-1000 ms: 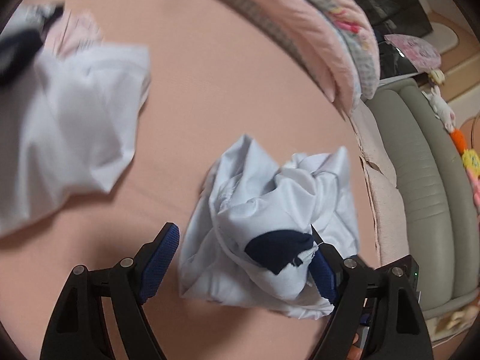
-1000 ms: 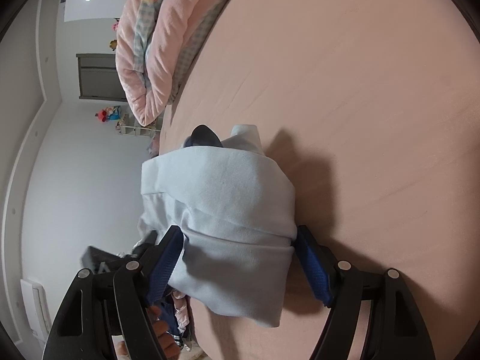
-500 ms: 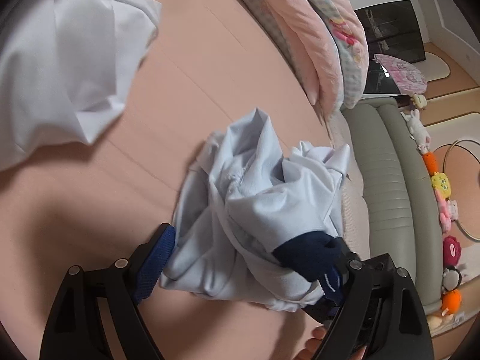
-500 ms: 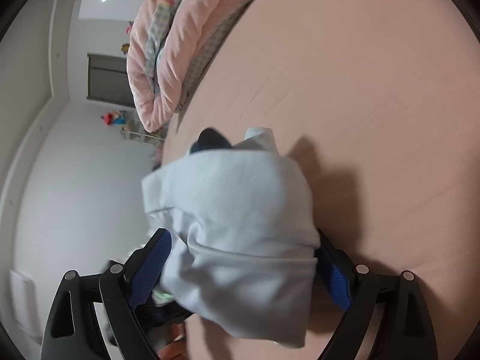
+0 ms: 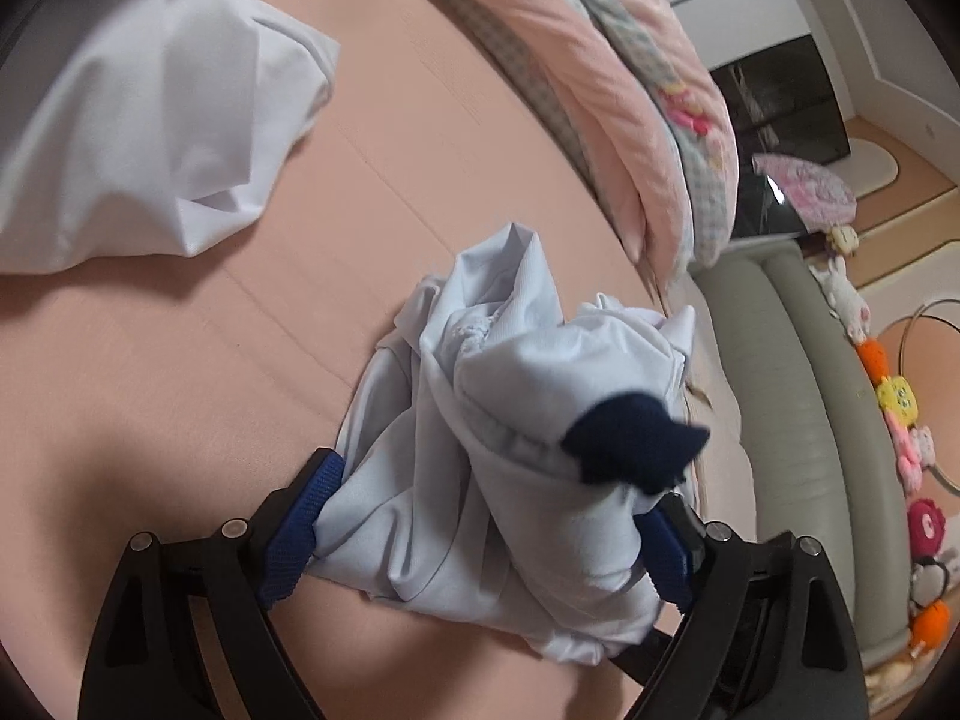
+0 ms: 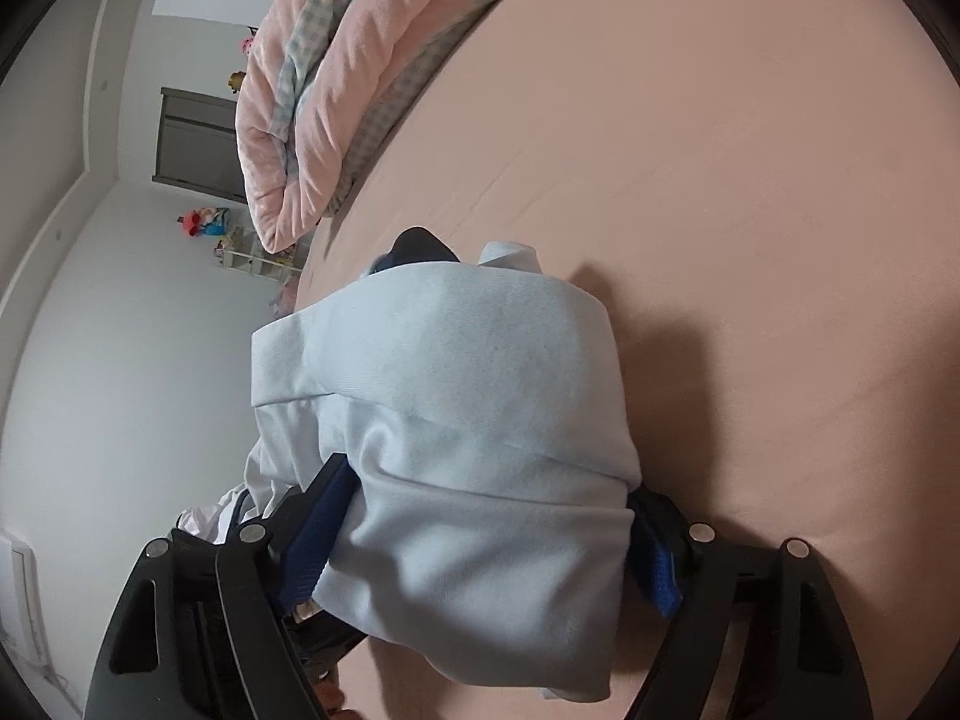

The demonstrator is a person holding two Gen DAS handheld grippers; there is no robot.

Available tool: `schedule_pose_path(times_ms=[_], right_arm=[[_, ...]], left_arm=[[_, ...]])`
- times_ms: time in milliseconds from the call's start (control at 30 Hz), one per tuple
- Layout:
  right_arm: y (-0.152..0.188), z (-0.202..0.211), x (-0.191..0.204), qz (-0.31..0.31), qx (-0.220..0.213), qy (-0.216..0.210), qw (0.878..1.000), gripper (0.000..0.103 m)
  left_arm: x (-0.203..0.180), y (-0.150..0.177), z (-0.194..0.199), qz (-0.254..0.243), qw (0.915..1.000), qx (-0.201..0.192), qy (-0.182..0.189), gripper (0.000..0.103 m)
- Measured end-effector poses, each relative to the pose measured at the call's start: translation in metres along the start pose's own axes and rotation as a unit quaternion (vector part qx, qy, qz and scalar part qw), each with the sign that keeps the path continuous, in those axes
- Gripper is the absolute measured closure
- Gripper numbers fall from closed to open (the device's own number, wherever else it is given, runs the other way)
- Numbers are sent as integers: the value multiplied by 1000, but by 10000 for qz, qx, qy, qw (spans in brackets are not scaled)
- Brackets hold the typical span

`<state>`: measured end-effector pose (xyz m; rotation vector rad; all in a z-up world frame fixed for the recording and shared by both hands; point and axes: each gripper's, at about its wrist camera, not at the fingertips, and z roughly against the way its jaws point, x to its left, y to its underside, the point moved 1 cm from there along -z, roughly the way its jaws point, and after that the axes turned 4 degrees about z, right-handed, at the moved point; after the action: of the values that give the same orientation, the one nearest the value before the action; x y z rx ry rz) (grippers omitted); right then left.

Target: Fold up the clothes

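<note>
Your left gripper (image 5: 480,534) and right gripper (image 6: 480,534) both clamp the bundled pale-blue garment (image 5: 516,438) between their pads, above the pink bed sheet (image 5: 372,168); a white garment (image 5: 138,138) lies far left.

left gripper (image 5: 483,531): black plastic frame, blue textured pads, silver screws
right gripper (image 6: 480,534): same deal, black arms, blue ribbed pads, shiny screws
</note>
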<state>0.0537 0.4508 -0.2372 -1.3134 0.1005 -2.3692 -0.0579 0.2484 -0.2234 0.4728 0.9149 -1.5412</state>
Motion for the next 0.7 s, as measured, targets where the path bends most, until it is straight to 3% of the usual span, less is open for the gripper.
schedule_pose_path(times_ms=[167,333,467,700], right_arm=[[0,1,-4,-10,46,44,10000,34],[1,4,-9,-65,-55,51,10000,50],[4,7,12,427,-277,489,9975,54],[2,11,33,941,-316,745,9923,54]], left_arm=[[-15,7,-4,-366,9978,-238,-489,18],[-29,12,-2,-755,9944,-421,-608,44],[-42,15,1,-1235,9861,-611,-932,52],[-26,8,8,-763,9952,-394,-460,54]])
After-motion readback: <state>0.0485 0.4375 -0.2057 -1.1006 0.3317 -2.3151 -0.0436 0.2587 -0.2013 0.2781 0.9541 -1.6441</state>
